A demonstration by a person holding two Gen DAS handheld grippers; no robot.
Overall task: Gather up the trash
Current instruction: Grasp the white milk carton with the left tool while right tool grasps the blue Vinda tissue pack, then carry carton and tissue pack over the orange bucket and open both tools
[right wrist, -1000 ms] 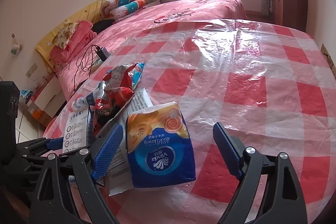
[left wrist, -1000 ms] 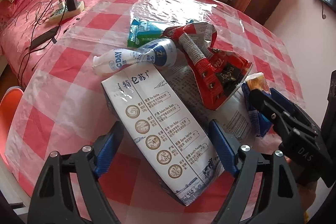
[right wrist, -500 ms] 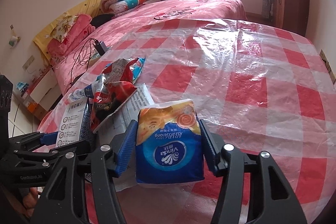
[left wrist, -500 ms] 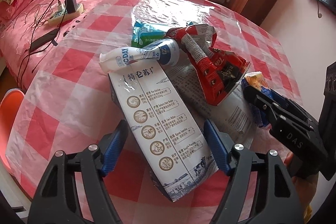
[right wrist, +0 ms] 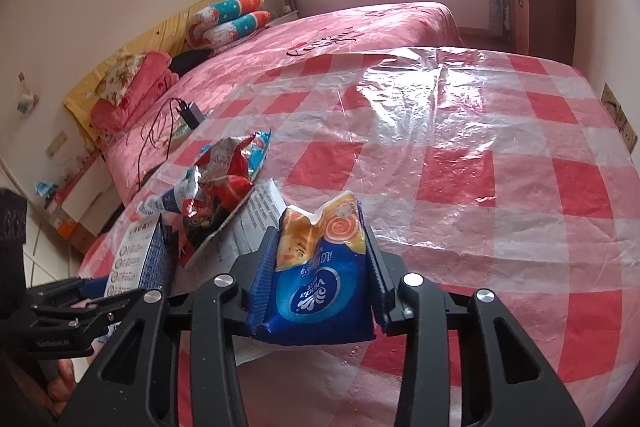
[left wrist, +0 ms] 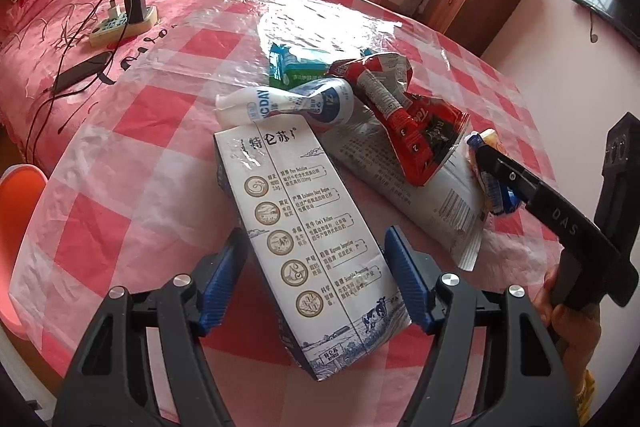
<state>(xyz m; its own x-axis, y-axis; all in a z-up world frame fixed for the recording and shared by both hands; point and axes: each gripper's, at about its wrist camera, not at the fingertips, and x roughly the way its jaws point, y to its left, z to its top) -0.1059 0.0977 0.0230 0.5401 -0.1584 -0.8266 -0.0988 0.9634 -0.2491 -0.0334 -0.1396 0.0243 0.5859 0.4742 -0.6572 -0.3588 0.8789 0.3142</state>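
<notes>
Both grippers closer on trash

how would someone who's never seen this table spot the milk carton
Start at the round table under the red-and-white checked cloth and find the trash pile near its edge. The milk carton lies flat at the near end, between the left gripper's closing jaws. It is the only rigid white box there, printed with round brown icons; everything beside it is crumpled wrapper.

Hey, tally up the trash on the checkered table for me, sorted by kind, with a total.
Milk carton: 1
Tissue pack: 1
Crushed paper cup: 1
Red snack bag: 1
Green packet: 1
Flat white printed wrapper: 1
Total: 6
</notes>
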